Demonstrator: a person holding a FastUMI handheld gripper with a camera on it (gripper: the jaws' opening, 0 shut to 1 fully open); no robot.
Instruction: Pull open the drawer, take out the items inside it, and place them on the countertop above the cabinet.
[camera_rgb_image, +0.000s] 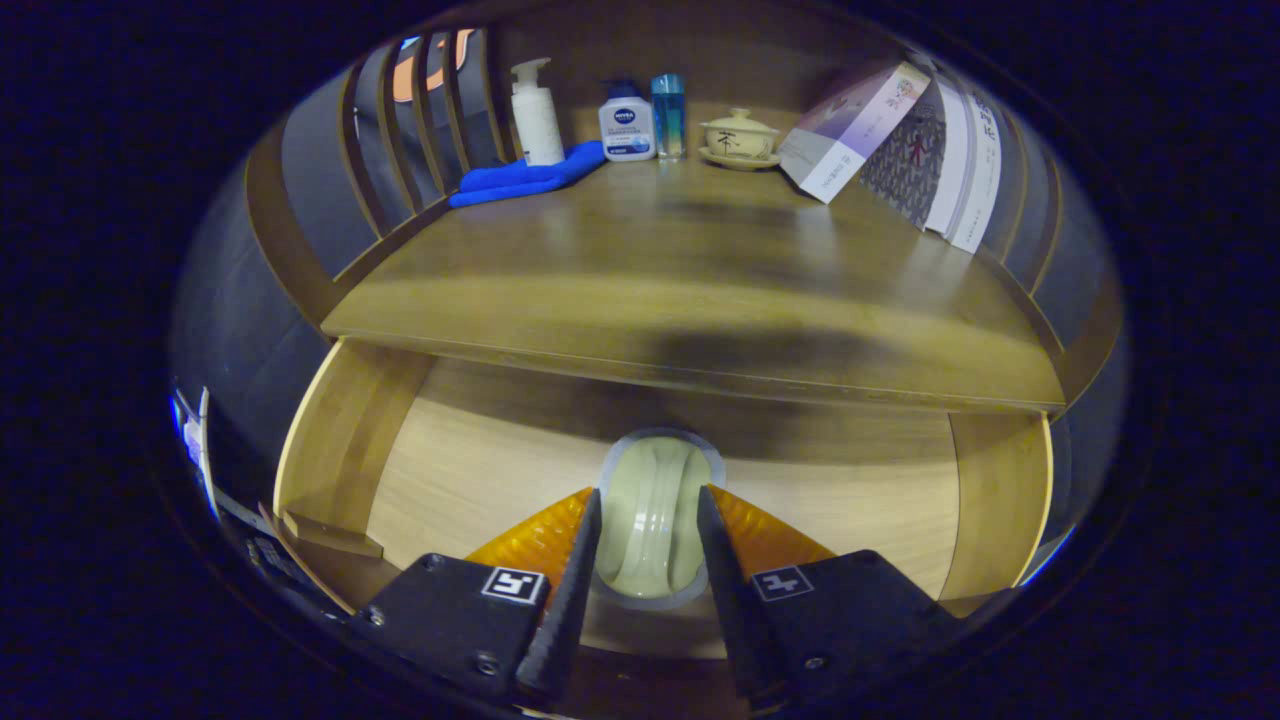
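**Pale celadon dish in the fingers, countertop waiting above**

Pale green glaze shows between our fingers: a small ribbed ceramic dish (655, 515) sits on edge in the gripper (648, 505), one finger against each side of it. The gap is narrow and we judge both fingers to be pressing on it, though we cannot tell whether the dish has left the drawer floor (480, 470) or rests on it. The drawer is pulled well out, its wooden side walls to either flank, and no other item lies on the part of the floor we can see.

The step in hand, as we read it, is the lift and transfer. Glazed ceramic is slippery, so we hold the squeeze steady. The countertop (700, 290) overhangs just beyond the dish, so we raise it straight up and clear that front edge before moving forward. At the back of the countertop stand a pump bottle (536, 115), a blue cloth (525, 178), a white lotion bottle (627, 125), a lidded teacup (740, 135) and leaning books (900, 140); the bare wood in front of them is the safe place to set down.
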